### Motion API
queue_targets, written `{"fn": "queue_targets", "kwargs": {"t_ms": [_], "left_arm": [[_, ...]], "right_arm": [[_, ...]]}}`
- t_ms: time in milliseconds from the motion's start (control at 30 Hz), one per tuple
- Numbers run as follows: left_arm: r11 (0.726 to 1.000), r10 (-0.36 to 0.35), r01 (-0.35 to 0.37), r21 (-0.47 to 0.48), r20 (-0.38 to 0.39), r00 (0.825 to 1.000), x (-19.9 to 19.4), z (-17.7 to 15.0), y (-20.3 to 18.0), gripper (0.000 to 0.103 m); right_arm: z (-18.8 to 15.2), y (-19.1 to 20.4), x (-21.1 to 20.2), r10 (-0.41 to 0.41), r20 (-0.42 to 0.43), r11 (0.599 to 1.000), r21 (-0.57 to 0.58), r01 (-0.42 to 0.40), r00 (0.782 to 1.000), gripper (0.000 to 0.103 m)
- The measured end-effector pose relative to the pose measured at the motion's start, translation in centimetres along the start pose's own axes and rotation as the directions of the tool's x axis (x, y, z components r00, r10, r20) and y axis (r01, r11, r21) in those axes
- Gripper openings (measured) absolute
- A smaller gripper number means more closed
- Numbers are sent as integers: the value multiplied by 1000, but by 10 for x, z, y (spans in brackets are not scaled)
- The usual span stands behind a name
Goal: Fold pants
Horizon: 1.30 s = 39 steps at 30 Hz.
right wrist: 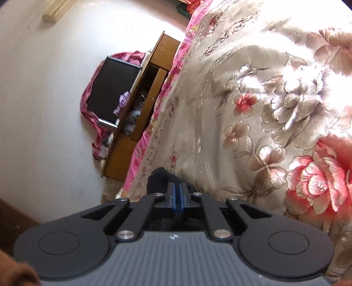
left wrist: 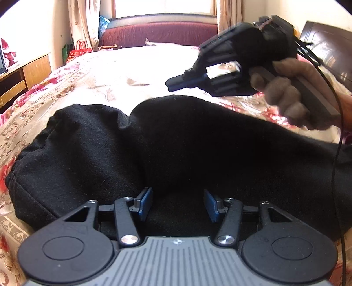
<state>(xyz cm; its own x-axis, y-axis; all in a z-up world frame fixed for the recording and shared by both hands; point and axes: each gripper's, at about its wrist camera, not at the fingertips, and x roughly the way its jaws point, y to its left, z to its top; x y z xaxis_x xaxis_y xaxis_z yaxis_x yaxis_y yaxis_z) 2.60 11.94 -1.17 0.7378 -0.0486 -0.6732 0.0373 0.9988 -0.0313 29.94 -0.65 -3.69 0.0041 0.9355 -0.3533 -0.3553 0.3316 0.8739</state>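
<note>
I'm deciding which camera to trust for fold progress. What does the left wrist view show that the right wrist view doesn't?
Only the left wrist view shows the black pants spread across the bed, the open left tool low over them, the right tool raised above with nothing visibly gripped, plus the window and headboard.

Only the right wrist view shows a television on a wooden cabinet, and the right tool with its blue pads together.

Both show the floral bedspread and some black fabric.

Black fleecy pants (left wrist: pixel 154 149), bunched and rumpled, lying spread across the floral bedspread
</note>
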Motion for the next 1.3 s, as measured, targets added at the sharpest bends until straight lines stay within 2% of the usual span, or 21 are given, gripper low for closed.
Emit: {"fn": "queue_targets", "kwargs": {"t_ms": [33, 100, 133, 167, 233, 267, 333, 400, 433, 467, 567, 700, 767, 833, 867, 967, 1000, 1100, 1167, 1233, 1300], "left_arm": [[1000, 10, -10, -9, 28, 1000, -5, 1, 2, 66], [998, 65, -67, 15, 105, 992, -16, 6, 6, 66], [992, 109, -117, 48, 149, 983, -20, 9, 8, 66], [982, 153, -170, 77, 192, 969, -22, 13, 12, 70], [958, 237, -269, 98, 258, 937, -18, 21, 27, 80], [943, 286, -320, 92, 265, 921, -10, 27, 38, 81], [926, 359, -375, 51, 191, 913, 10, 34, 63, 81], [914, 405, -405, -2, 27, 914, 31, 26, 89, 79], [912, 410, -410, -24, 1, 912, 32, 15, 98, 78], [911, 411, -411, -25, 16, 911, 26, 6, 99, 78], [896, 442, -443, 43, 31, 897, 21, -3, 86, 77], [900, 435, -436, 26, 16, 900, 24, 0, 89, 77], [900, 435, -436, 28, 20, 900, 23, -1, 90, 77], [898, 439, -439, 31, 22, 898, 22, -2, 88, 77], [897, 440, -441, 33, 23, 898, 22, -3, 87, 77], [895, 443, -443, 40, 23, 896, 22, -3, 85, 77], [896, 442, -443, 39, 23, 896, 22, -3, 85, 77], [896, 442, -443, 36, 26, 897, 21, -3, 86, 77], [897, 439, -440, 36, 27, 898, 20, -4, 86, 77], [900, 434, -435, 33, 30, 900, 20, -4, 87, 77], [901, 432, -433, 32, 32, 901, 20, -4, 87, 77]], "right_arm": [[-2, 1, -2, 15, -50, 1000, 6, -15, 999, 10], [-11, 3, -8, 52, -125, 999, 14, -51, 991, 25], [-15, 5, -10, 44, -147, 999, -9, -46, 988, 46], [-18, 7, -11, 21, -162, 999, -43, -29, 987, 56], [-19, 5, -7, 7, -192, 997, -73, -22, 981, 56], [-20, 3, -3, 21, -205, 998, -54, -33, 979, 56], [-24, 6, 6, 42, -244, 997, -53, -57, 969, 56], [-38, 21, 12, 9, -299, 989, -136, -52, 954, 56], [-47, 29, 14, -26, -320, 979, -198, -40, 947, 56], [-56, 38, 14, -76, -341, 960, -280, -24, 937, 56], [-69, 49, 8, -178, -330, 906, -423, 24, 927, 56], [-60, 44, -10, -159, -320, 930, -366, 33, 934, 54], [-57, 43, -15, -245, -316, 908, -407, 103, 916, 55], [-56, 40, -14, -302, -370, 894, -429, 128, 879, 54], [-57, 37, -13, -296, -421, 904, -413, 110, 857, 57], [-61, 34, 3, -228, -466, 934, -353, 57, 855, 63], [-62, 30, 10, -187, -476, 951, -307, 36, 859, 66], [-60, 20, 21, -47, -438, 987, -158, -25, 898, 69], [-62, 12, 22, 21, -432, 997, -63, -54, 902, 72], [-64, 9, 12, 17, -460, 996, -69, -55, 888, 72], [-59, 16, -6, -76, -484, 987, -159, -2, 872, 72]]}}
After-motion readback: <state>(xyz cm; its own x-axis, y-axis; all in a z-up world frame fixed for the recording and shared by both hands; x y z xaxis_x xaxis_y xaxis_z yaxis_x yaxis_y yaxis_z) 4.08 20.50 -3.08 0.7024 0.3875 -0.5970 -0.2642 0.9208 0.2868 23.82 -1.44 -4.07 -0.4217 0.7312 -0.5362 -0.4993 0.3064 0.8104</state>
